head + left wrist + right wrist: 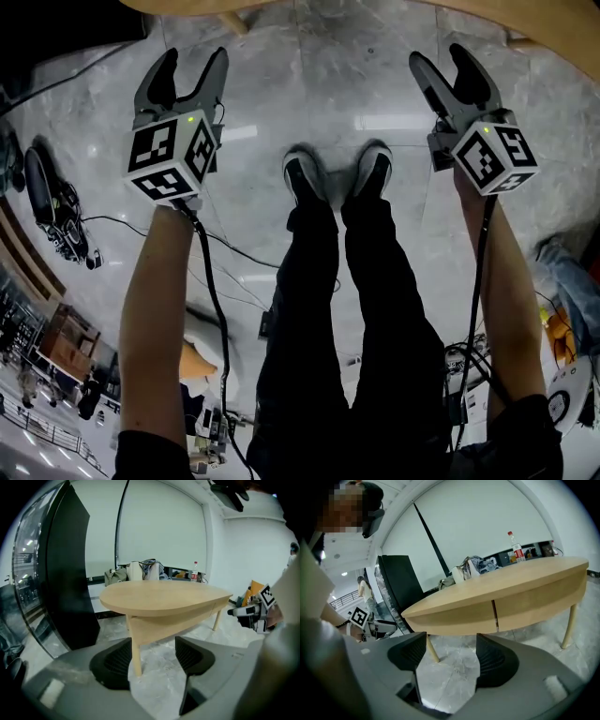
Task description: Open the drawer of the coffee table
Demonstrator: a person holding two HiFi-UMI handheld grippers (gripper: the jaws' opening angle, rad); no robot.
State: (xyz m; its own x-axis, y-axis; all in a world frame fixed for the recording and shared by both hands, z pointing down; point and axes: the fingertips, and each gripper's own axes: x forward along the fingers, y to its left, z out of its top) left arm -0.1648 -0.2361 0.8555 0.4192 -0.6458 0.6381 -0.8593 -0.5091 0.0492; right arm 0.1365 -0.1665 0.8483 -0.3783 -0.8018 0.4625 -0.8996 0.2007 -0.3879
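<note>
Head view: the person stands on a pale marble floor (281, 84), black shoes (305, 173) side by side, a gripper held out in each hand.
Left gripper (194, 70): fingers spread wide, nothing between them; its marker cube faces the camera.
Right gripper (441, 70): fingers likewise parted and empty.
Coffee table (525, 23): only its curved wooden edge shows along the top of the head view, ahead of both grippers and apart from them.
Left gripper view: the left gripper (154, 660) has its ribbed pads standing apart. Beyond the gap lie the floor and one table leg (136, 653), untouched. The light-wood coffee table (164, 597) fills the middle, and the right gripper (255, 611) shows at the right edge.
Right gripper view: the right gripper (445, 660) has open jaws that frame bare floor. The coffee table (501, 590) is ahead and above.
Drawer: a vertical seam (494, 613) splits the table's front band. The band sits flush on both sides, so the drawer is shut; which side it is cannot be told.
Beyond the table: a water bottle (515, 545) and bags (476, 564).
</note>
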